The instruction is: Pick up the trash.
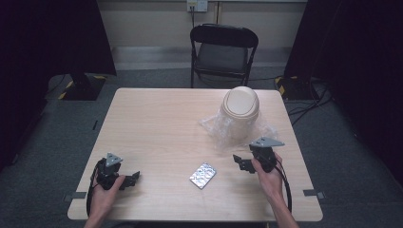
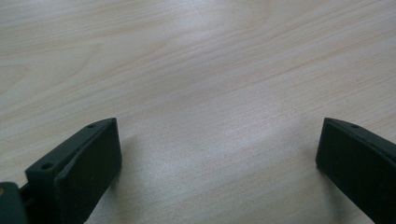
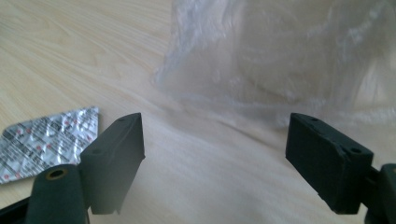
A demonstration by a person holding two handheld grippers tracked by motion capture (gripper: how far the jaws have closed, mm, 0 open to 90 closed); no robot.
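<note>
A beige lidded bin (image 1: 240,113) stands at the table's right, wrapped in a clear plastic bag (image 1: 216,128) that spreads around its base. A silver blister pack (image 1: 203,175) lies flat near the front middle. My right gripper (image 1: 242,162) rests on the table in front of the bin, open, with nothing between its jaws; in the right gripper view (image 3: 215,158) the bag (image 3: 280,60) lies just ahead and the blister pack (image 3: 44,137) sits at the left. My left gripper (image 1: 132,179) sits at the front left, open over bare wood (image 2: 219,158).
The wooden table (image 1: 157,118) has free surface across its left and middle. A black folding chair (image 1: 222,52) stands behind the far edge. Dark curtains and a stand base (image 1: 83,85) flank the floor. Cables trail from both grippers.
</note>
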